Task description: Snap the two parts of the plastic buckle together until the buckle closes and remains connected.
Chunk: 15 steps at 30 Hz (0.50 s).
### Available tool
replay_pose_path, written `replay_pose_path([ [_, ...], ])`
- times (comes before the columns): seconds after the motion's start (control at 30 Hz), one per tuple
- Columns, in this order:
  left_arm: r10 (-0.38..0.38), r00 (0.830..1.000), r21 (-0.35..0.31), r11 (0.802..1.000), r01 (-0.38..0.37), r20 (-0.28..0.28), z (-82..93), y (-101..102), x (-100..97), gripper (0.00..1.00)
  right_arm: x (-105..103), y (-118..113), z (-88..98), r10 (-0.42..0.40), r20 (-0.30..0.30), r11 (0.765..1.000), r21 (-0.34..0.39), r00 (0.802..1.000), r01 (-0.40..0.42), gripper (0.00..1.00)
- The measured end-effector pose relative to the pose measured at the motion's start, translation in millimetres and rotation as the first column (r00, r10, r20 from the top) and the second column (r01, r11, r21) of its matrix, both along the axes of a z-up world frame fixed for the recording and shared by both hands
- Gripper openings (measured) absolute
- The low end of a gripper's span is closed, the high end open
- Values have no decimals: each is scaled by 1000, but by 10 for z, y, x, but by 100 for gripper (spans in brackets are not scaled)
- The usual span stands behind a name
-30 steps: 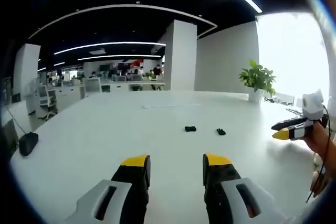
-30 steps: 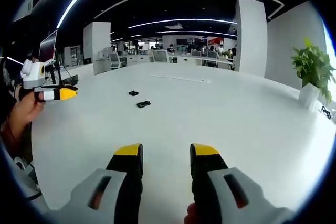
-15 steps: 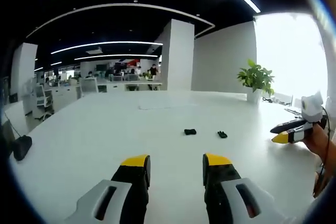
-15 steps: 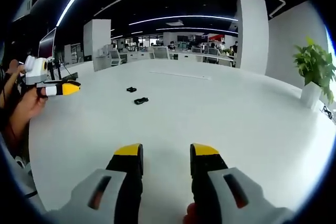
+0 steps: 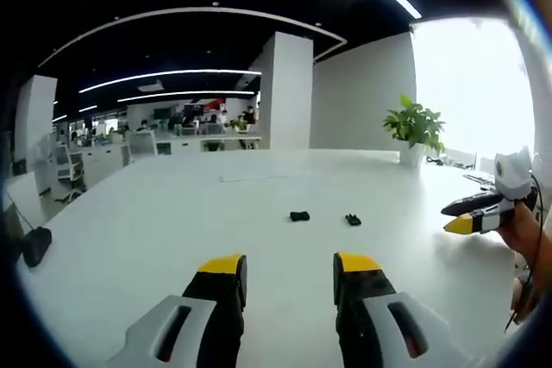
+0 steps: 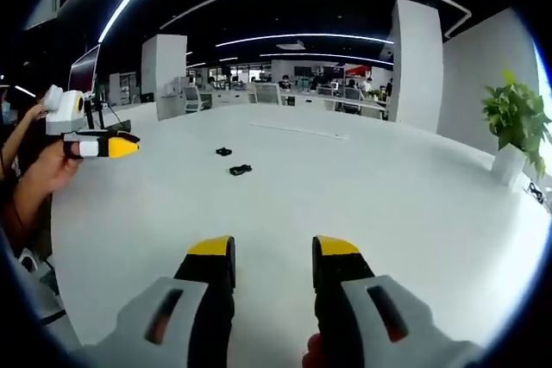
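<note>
buckle halves (image 5: 300,215) (image 5: 352,219) apart on desk (image 5: 155,239), dead ahead at twelve o'clock of both wide, empty tongs (image 5: 289,269) (image 6: 272,252).

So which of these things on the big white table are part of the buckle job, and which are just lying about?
For the job:
- two black buckle parts, lying apart: one, the other
- left gripper, open
- right gripper, open

Just lying about:
- potted plant
- dark object near the table edge
- white table itself

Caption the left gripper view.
Open left gripper faces two separate buckle parts on a white table.
</note>
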<state>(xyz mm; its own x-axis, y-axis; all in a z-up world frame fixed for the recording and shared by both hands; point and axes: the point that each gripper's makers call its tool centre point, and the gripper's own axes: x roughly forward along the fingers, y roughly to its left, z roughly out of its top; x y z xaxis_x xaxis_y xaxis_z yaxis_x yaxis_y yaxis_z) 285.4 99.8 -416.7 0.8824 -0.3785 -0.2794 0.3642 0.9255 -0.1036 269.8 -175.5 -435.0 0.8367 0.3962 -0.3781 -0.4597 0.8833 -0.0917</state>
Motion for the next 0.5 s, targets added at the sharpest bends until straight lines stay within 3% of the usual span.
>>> replay_pose_path([
  [0.3,0,1000,13,1000,-1,13,39,-10,35,41,73,79,39,31,2,1000,1,1000,-31,36],
  [0.5,-11,1000,16,1000,11,26,110,-38,94,41,189,122,162,50,21,999,-4,999,-50,36],
])
